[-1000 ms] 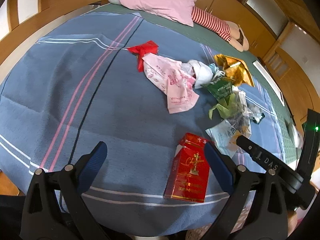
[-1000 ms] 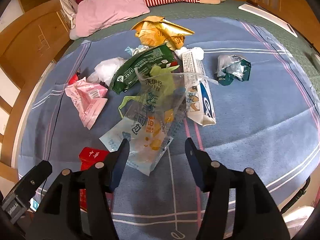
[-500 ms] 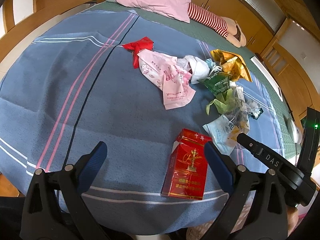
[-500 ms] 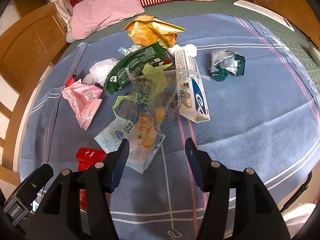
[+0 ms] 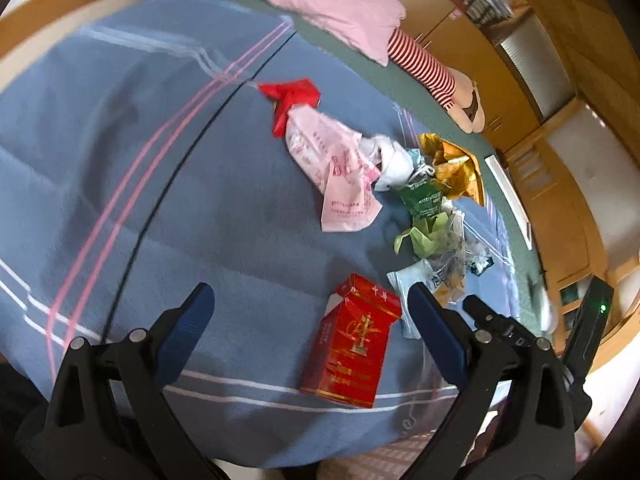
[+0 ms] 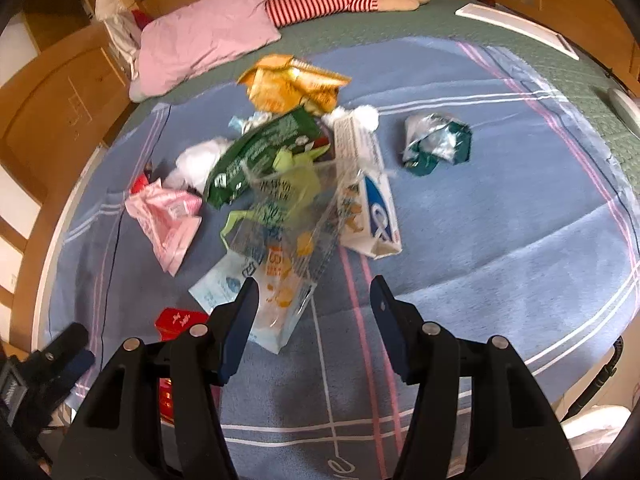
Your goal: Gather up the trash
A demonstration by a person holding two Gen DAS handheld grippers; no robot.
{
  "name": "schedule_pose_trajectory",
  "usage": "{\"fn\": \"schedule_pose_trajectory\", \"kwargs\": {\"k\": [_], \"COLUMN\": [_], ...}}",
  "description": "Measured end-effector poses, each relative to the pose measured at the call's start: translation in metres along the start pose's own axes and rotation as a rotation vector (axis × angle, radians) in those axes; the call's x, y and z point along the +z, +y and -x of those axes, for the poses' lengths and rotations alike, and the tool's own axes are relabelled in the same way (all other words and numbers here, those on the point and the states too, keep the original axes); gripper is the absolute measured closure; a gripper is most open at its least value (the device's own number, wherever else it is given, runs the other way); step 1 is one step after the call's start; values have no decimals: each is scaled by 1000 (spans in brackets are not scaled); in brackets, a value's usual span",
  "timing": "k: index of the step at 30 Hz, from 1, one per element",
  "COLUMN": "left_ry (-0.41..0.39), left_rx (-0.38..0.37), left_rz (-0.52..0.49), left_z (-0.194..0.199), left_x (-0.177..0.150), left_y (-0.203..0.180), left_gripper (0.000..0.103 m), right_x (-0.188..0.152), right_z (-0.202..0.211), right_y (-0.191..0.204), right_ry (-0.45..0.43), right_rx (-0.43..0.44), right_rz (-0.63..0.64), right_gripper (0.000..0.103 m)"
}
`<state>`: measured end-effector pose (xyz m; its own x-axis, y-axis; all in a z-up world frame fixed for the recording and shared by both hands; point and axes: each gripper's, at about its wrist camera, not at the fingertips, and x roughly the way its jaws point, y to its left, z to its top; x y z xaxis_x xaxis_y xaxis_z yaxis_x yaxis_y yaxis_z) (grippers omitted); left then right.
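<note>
Blue-striped bed blanket (image 5: 140, 208) carries your scattered trash. Your left gripper (image 5: 310, 308) hovers with fingers spread wide, the red cardboard cigarette box (image 5: 352, 340) lying between them. Your right gripper (image 6: 314, 304) also has its fingers apart, above a clear printed plastic bag (image 6: 280, 240). A pink crumpled wrapper (image 6: 168, 216) and a green snack packet (image 6: 260, 152) lie just beyond.
</note>
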<state>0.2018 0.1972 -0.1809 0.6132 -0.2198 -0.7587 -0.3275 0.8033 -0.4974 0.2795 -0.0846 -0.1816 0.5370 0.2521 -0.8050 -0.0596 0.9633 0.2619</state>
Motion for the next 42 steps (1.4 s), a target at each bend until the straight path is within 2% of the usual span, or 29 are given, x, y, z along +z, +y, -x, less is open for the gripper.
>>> {"fn": "schedule_pose_trajectory", "kwargs": {"k": [2,4,9,11,13,17,18,21,22,28,33,36,42], "left_ry": [32,76,166,219,283,308,303,285,278,244,83,-5,-128], "left_rx": [-3,6,118,143,182,204,195,199,201,170,209,258,309], "left_rz": [-21,-87,-408,-472,-491,-443,-423,-399,-397,-353,-323,-291,-214], "left_z": [-6,-15,-41,-54,-68,-76,-75,-72,-72,-64,-38,-25,0], "left_x": [-2,-8,-38,-47,-52,-47,-45,-41,-40,-33,-19,-10,3], "left_y": [-5,-18,-66,-74,-74,-63,-60,-55,-54,-48,-47,-41,-26], "left_gripper": [6,6,6,6,6,7,10,27,36,39,39,39,39], "right_x": [2,4,4,2,1,0,0,-1,-1,-7,-11,-8,-3], "right_z": [4,5,3,1,0,0,0,0,0,-6,-16,-25,-56], "right_y": [-2,-4,-11,-11,-9,-2,0,5,6,13,20,27,53], "right_ry": [-12,-15,-9,2,9,10,11,14,15,38,62,70,115], "right_rx": [-2,0,3,3,3,5,6,8,8,6,20,39,30], "right_rz": [-2,-9,-46,-49,-47,-28,-22,-12,-9,10,11,1,21], "right_gripper": [46,46,45,45,45,46,46,46,46,46,45,22,20]}}
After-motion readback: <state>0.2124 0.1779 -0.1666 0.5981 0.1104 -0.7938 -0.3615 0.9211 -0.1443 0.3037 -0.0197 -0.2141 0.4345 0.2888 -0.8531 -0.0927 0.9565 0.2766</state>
